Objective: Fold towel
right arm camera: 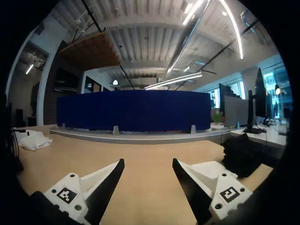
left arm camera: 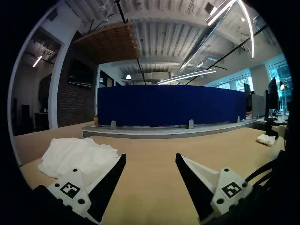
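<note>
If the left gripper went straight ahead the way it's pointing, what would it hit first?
Probably the grey rail under the blue divider, after bare table, though depth is unclear. The white towel lies left of the line of the left gripper.

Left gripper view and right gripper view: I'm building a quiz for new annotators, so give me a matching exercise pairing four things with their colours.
Things:
1. crumpled towel, left gripper view
2. desk divider
3. fabric heap on the right, right gripper view
4. desk top

Colours:
A. blue
B. light wood
C. white
D. black

Pairs: 1-C, 2-A, 3-D, 4-B
</note>
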